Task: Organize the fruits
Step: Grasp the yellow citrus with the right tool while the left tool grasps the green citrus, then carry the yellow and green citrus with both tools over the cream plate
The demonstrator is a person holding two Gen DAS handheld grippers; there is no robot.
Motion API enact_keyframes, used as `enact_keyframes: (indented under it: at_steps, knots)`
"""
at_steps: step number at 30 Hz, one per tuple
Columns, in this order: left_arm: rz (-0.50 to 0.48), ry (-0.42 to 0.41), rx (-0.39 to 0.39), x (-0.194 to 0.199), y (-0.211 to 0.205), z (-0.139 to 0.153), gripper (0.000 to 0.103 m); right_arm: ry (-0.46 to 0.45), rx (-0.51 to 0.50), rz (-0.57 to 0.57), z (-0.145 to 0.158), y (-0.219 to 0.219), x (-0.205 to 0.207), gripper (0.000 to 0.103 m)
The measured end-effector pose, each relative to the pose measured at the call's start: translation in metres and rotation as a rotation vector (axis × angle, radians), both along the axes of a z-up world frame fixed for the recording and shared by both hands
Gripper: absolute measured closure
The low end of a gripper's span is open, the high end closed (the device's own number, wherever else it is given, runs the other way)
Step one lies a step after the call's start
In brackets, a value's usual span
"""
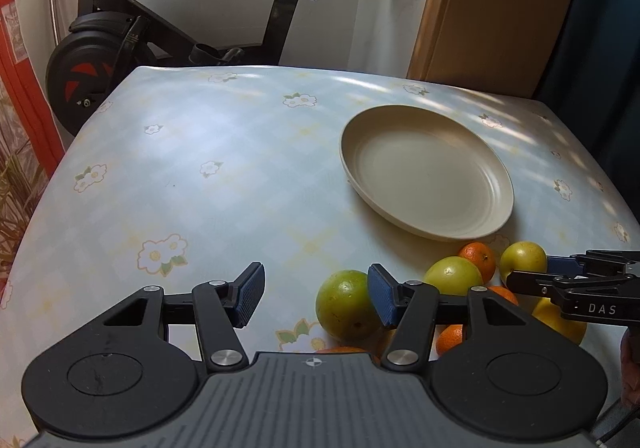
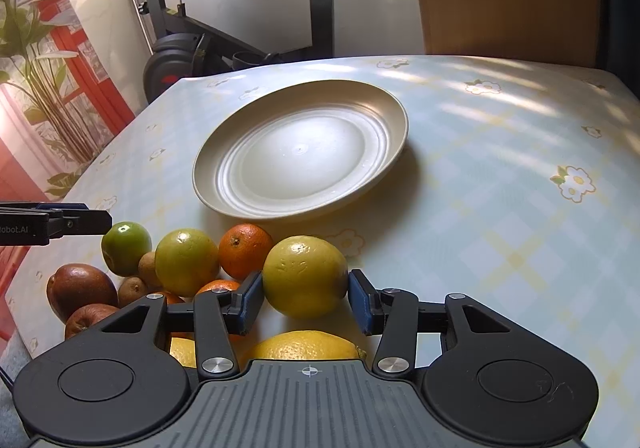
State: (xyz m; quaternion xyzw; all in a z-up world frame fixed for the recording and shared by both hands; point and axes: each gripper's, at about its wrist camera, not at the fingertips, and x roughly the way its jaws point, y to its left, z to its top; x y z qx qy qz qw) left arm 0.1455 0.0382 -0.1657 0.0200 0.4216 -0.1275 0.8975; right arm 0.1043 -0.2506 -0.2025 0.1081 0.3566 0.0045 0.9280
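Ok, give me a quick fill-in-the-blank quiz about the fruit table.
The plate holds ___ fruit so far.
The right gripper has its pads on either side of a ___ fruit.
The tablecloth is printed with small white ___.
Missing words: no; yellow-green; flowers.
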Motion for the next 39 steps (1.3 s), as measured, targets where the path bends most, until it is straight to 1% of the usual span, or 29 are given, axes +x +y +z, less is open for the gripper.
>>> enact_keyframes:
  at_steps: [4, 8, 11, 15, 17, 20, 28, 29, 31, 33, 39]
  knots:
    - [-0.011, 0.031, -0.025, 0.001, -0.005, -0.009, 0.044, 0.000, 0.003, -0.001, 0.000, 0.000, 0.000, 0.061]
    - [0.006, 0.075, -0.065, 0.004, -0.002, -0.019, 0.044, -0.003, 0.005, -0.001, -0.001, -0.001, 0.000, 0.061]
    - [0.017, 0.086, -0.099, 0.007, 0.002, -0.023, 0.044, -0.004, 0.008, -0.002, -0.001, -0.001, -0.001, 0.061]
    - [0.000, 0.092, -0.101, 0.008, 0.000, -0.024, 0.050, -0.006, 0.013, -0.004, 0.000, -0.001, -0.001, 0.061]
    - [-0.005, 0.108, -0.088, 0.010, -0.004, -0.028, 0.050, -0.006, 0.015, -0.006, 0.000, -0.002, -0.001, 0.061]
    - [-0.008, 0.100, -0.074, 0.009, -0.007, -0.030, 0.050, -0.005, 0.014, -0.004, 0.000, -0.002, -0.001, 0.060]
    - [0.007, 0.112, -0.095, 0.012, -0.002, -0.033, 0.049, -0.008, 0.024, -0.013, 0.000, -0.003, -0.001, 0.060]
    - [0.009, 0.117, -0.096, 0.012, 0.000, -0.034, 0.050, -0.008, 0.023, -0.013, 0.000, -0.003, -0.001, 0.060]
    - [0.009, 0.127, -0.099, 0.013, 0.003, -0.035, 0.055, -0.010, 0.022, -0.013, -0.001, -0.003, -0.002, 0.061]
    - [0.022, 0.141, -0.102, 0.013, 0.006, -0.034, 0.055, -0.015, 0.022, -0.015, -0.001, -0.003, -0.003, 0.061]
    - [0.029, 0.087, -0.073, 0.006, 0.008, -0.026, 0.056, -0.043, 0.008, -0.020, 0.004, -0.002, -0.009, 0.061]
